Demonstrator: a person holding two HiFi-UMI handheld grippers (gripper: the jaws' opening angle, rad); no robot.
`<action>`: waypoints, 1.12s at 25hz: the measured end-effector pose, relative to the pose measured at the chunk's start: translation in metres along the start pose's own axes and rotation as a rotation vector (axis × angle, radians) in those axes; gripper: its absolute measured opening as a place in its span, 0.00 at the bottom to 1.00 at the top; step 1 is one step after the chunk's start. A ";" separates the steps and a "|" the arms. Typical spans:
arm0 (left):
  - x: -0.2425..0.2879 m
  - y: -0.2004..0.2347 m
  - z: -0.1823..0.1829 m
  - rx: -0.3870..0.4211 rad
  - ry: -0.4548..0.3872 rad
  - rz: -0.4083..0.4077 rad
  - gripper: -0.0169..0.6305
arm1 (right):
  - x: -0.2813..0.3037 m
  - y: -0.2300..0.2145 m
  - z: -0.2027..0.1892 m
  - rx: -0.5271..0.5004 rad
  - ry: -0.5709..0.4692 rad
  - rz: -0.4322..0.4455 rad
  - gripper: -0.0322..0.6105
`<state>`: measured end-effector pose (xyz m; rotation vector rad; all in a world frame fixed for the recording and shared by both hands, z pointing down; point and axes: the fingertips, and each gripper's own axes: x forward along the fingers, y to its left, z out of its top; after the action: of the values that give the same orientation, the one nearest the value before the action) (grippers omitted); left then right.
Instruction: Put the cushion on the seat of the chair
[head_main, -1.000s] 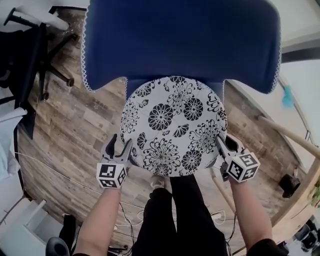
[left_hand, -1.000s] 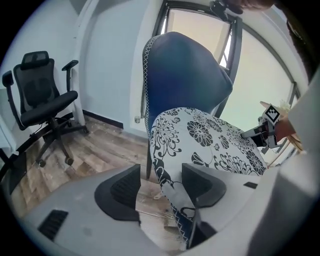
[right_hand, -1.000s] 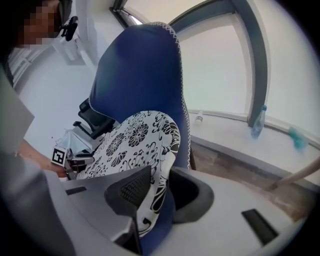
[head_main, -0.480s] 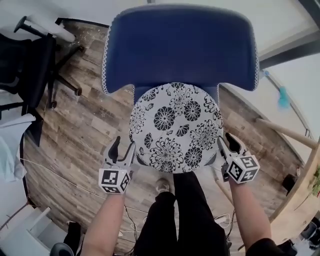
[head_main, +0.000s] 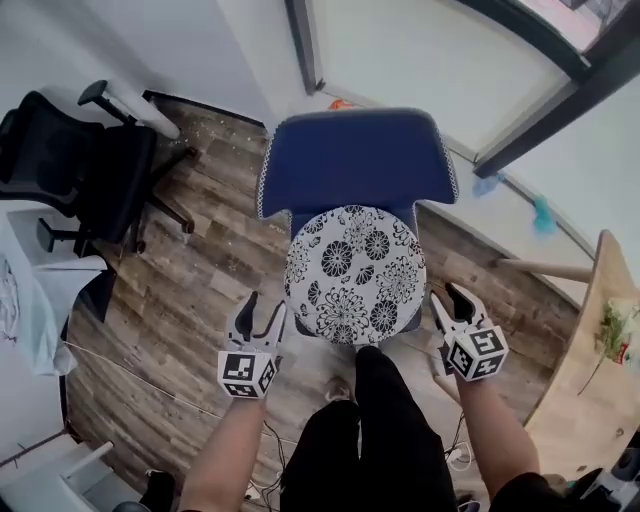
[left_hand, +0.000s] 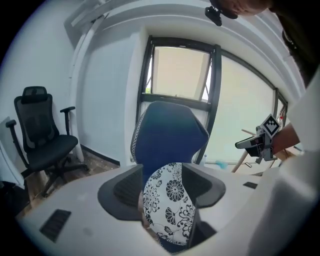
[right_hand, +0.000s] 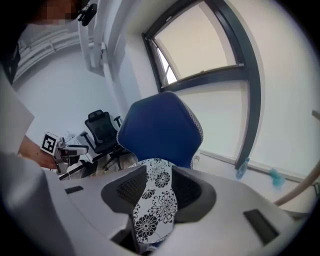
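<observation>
The round white cushion printed with black flowers (head_main: 355, 275) lies flat on the seat of the blue upholstered chair (head_main: 358, 160), its far edge up against that chair's backrest. We judge the placing done and the letting-go in hand. Our left gripper (head_main: 262, 308) hangs just left of the chair's seat, jaws apart and empty, clear of the cushion. Our right gripper (head_main: 450, 298), just right of the seat, has just been opening its jaws, which stand wide with nothing between them. The next move, we think, calls only for drawing both grippers back from the chair without brushing the cushion. The chair stands on a wood-look plank floor (head_main: 200, 270) before a tall dark-framed window (head_main: 400, 50). A black office chair (head_main: 90, 165) stands well to its left and a light wooden table (head_main: 585, 390) to its right.
</observation>
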<state>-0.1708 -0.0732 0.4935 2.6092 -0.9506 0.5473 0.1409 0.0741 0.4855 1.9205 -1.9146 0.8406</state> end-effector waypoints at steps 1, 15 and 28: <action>-0.010 -0.004 0.010 0.004 -0.006 0.002 0.39 | -0.011 0.005 0.011 -0.007 -0.014 0.001 0.32; -0.118 -0.064 0.128 0.056 -0.120 -0.065 0.39 | -0.137 0.075 0.134 0.034 -0.213 0.057 0.32; -0.200 -0.075 0.219 0.106 -0.245 -0.037 0.37 | -0.236 0.137 0.201 -0.065 -0.363 0.125 0.24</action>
<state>-0.2092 0.0011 0.1988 2.8311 -0.9656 0.2788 0.0594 0.1357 0.1631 2.0415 -2.2563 0.4762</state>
